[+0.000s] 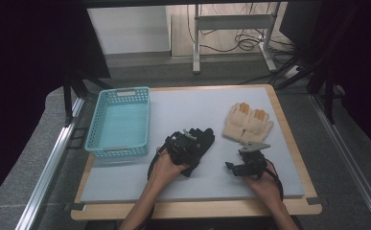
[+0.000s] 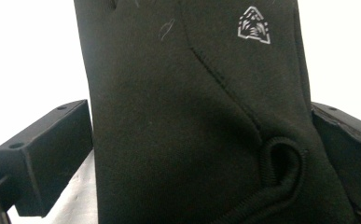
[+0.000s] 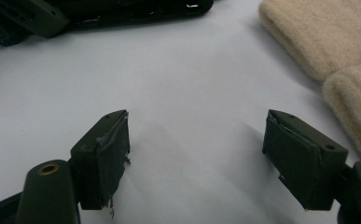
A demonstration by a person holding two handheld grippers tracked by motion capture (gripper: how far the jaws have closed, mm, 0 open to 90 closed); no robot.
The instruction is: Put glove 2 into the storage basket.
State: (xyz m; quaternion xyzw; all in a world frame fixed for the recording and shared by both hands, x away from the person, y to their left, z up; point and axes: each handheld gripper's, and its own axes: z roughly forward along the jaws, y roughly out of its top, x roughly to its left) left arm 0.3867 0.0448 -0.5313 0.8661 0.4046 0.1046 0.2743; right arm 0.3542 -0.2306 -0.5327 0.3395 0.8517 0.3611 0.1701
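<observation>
While the black glove [image 2: 192, 121] lay flat on the pale mat, the scene stood as follows.

Black glove: it lay near the middle of the mat [image 1: 192, 103], its fingers pointing away from the person, a small white emblem on its back; in the high view [image 1: 203, 139] the left gripper covered its cuff end.
Left gripper [image 1: 183, 146]: it sat over the glove's cuff, and in the left gripper view the glove filled the space between the two black jaws, both of which met its edges; whether they were clenched on it or merely straddling it, I could not tell.
Right gripper [image 3: 197, 154]: released, its jaws spread wide over bare mat with nothing between them; in the high view [image 1: 238, 167] it rested just right of the black glove.
Cream gloves [image 1: 247, 122]: a fuzzy pair with orange-tipped fingers lay side by side beyond the right gripper, apart from the black glove.
Basket [image 1: 99, 122]: a turquoise plastic basket sat at the mat's left edge, well left of the glove.
Table [image 1: 288, 139]: wooden rim framed the mat.
</observation>
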